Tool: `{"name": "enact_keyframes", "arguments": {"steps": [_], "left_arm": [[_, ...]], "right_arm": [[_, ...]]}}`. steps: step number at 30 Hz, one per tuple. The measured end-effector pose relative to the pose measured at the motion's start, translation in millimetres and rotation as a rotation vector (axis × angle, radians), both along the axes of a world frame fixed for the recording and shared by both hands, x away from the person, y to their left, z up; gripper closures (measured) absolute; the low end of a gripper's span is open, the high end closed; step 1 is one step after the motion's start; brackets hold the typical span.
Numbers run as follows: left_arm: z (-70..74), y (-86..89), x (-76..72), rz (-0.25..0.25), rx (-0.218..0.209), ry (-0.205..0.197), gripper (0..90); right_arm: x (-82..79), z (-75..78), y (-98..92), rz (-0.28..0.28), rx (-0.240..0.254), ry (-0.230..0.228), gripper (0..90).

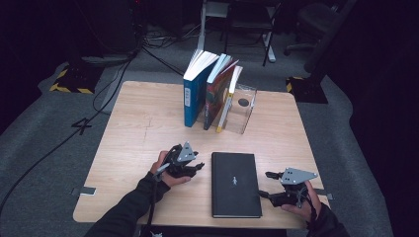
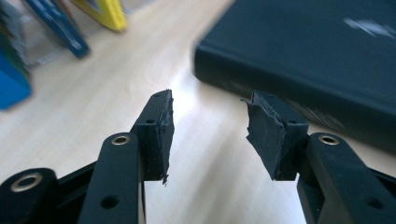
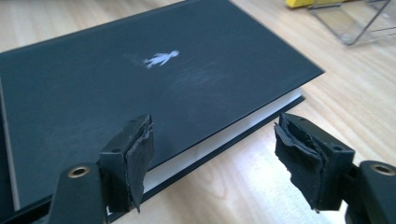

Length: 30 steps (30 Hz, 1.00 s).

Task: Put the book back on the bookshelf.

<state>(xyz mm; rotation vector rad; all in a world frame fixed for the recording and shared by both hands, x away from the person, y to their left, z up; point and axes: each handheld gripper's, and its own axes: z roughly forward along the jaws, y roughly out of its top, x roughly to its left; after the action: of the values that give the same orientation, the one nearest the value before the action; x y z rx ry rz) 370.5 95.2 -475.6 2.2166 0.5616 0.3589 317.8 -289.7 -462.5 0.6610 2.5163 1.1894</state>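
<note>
Both claws stand spread: left gripper [image 1: 197, 166] near the spine, right gripper [image 1: 267, 183] at the page edge, its worn rubber pads [image 3: 140, 161] empty. Between them the flat matte black hardcover book [image 1: 235, 183] lies on the pale wooden table [image 1: 133, 128].

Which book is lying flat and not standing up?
The black book with the tiny white figure on its cover. It lies flat on the table between the two grippers, while the blue book and its neighbours stand upright farther back.

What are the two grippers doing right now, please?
Left gripper: open, holding nothing, beside the black book.
Right gripper: open, empty, at the book's edge.
</note>
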Motion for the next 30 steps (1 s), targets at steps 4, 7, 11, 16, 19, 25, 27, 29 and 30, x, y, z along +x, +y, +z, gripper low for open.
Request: {"name": "enact_keyframes", "arguments": {"steps": [4,7,11,16,19,25,27,29,30], "left_arm": [[-6.0,3.6,-14.8,-0.039,0.016,0.027,46.8],[-13.1,4.6,-29.9,-0.097,0.049,0.066,46.7],[-16.1,7.2,-46.8,-0.132,0.030,0.111,42.9],[-20.2,13.1,-62.4,-0.187,0.027,0.127,34.7],[-22.3,11.7,-64.8,-0.174,0.031,0.135,29.4],[-27.5,2.0,-69.5,-0.188,0.051,0.144,23.5],[-27.4,-1.4,-73.0,-0.188,0.046,0.158,21.5],[-28.0,-6.1,-76.2,-0.192,0.058,0.145,20.0],[-28.1,-7.7,-77.7,-0.185,0.059,0.146,18.5]], "right_arm": [[-5.4,0.6,-1.0,0.008,-0.013,0.006,28.2],[-11.6,1.0,-6.1,0.015,-0.003,0.027,28.2],[-20.5,-0.4,-13.8,0.020,-0.007,0.044,27.8],[-30.8,-6.2,-17.4,0.019,-0.006,0.068,27.8],[-34.2,-12.8,-16.0,0.037,-0.037,0.086,27.7],[-39.7,-15.9,-15.9,0.091,-0.048,0.115,27.8],[-41.5,-19.8,-12.6,0.115,-0.077,0.118,27.8],[-42.1,-21.7,-9.5,0.126,-0.084,0.124,27.8],[-42.2,-22.8,-6.4,0.131,-0.092,0.117,27.8]]}}
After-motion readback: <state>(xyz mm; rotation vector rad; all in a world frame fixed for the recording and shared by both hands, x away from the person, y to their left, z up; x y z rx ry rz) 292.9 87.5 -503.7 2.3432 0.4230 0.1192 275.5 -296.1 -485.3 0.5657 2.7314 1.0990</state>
